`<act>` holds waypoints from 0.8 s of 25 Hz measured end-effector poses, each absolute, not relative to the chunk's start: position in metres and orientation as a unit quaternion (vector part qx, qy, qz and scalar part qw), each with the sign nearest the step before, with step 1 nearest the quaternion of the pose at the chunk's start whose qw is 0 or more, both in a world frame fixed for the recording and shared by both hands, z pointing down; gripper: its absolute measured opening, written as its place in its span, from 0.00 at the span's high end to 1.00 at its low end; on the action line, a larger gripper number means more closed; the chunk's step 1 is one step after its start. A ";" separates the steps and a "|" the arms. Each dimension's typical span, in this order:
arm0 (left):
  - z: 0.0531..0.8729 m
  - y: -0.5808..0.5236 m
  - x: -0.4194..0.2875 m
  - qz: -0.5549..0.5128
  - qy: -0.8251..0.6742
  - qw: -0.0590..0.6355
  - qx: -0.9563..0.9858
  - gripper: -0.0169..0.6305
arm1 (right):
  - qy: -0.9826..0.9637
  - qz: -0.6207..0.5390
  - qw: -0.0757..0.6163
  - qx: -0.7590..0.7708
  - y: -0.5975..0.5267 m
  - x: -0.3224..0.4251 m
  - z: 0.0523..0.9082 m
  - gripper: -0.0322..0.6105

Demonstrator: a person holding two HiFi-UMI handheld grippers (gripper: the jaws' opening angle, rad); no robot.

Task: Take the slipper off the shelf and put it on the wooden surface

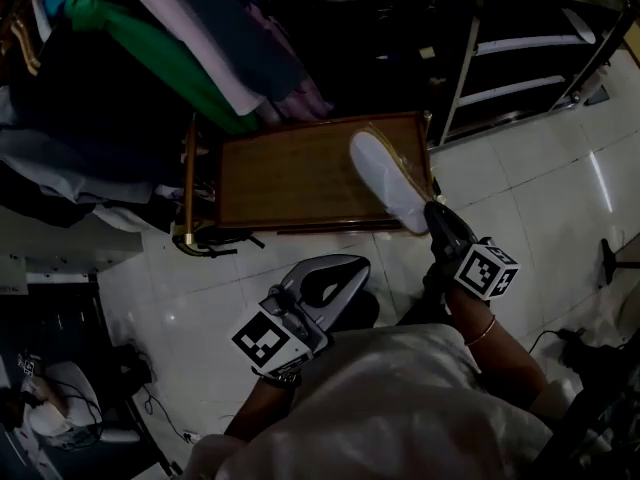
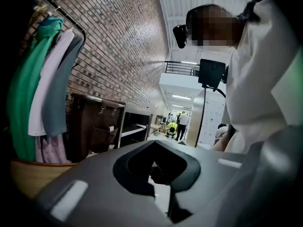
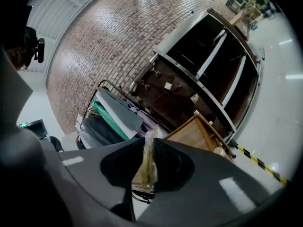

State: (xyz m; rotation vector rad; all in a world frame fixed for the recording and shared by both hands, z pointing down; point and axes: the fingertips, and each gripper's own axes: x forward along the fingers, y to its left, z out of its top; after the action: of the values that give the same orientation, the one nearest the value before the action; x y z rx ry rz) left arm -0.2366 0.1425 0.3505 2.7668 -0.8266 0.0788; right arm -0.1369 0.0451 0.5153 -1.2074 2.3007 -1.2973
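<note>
A white slipper [image 1: 388, 180] in a clear plastic wrap hangs tilted over the right end of the wooden surface [image 1: 290, 173]. My right gripper [image 1: 440, 218] is shut on the wrap at the slipper's near end. In the right gripper view a thin fold of yellowish plastic [image 3: 147, 160] is pinched between the jaws of that gripper [image 3: 147, 169], with the wooden surface [image 3: 191, 134] just beyond. My left gripper [image 1: 335, 273] hovers over the tiled floor, short of the wooden surface. Its jaws [image 2: 158, 171] meet with nothing between them.
A metal shelf unit [image 1: 520, 43] stands at the back right, seen also as the dark shelf unit [image 3: 213, 65]. Hanging clothes [image 1: 150, 38] crowd the left above the wooden surface. White tiled floor [image 1: 540, 198] lies around, with cables [image 1: 165, 413] at lower left.
</note>
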 end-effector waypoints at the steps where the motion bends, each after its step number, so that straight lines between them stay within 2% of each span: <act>1: 0.354 0.141 -0.256 0.040 -0.282 0.123 0.951 0.99 | 0.777 -0.451 0.118 -0.423 0.039 -0.155 0.526 0.85; 8: 0.360 0.116 -0.367 0.052 -0.272 0.100 0.956 0.99 | 0.714 -0.476 0.146 -0.492 -0.003 -0.236 0.590 0.86; 10: 0.356 0.109 -0.389 0.048 -0.273 0.095 0.956 0.99 | 0.696 -0.491 0.119 -0.510 -0.006 -0.251 0.616 0.87; 12: 0.352 0.100 -0.409 0.040 -0.278 0.092 0.955 0.99 | 0.687 -0.489 0.061 -0.533 -0.003 -0.259 0.638 0.86; 14: 0.350 0.094 -0.424 0.034 -0.279 0.087 0.956 0.99 | 0.693 -0.469 0.001 -0.547 0.001 -0.265 0.649 0.80; 16: 0.350 0.091 -0.431 0.029 -0.273 0.083 0.958 0.99 | 0.707 -0.448 -0.032 -0.546 0.003 -0.271 0.649 0.62; 17: 0.350 0.092 -0.433 0.028 -0.268 0.083 0.960 0.99 | 0.711 -0.438 -0.044 -0.549 0.005 -0.271 0.646 0.56; 20: 0.351 0.095 -0.432 0.025 -0.249 0.087 0.964 0.99 | 0.693 -0.422 -0.070 -0.581 0.011 -0.258 0.643 0.51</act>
State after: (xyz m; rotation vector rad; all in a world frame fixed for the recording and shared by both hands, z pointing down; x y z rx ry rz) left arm -0.4320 0.0952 0.3509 2.8713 -0.7416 0.0742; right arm -0.2577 0.0114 0.6430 -1.9113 2.2796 -1.3876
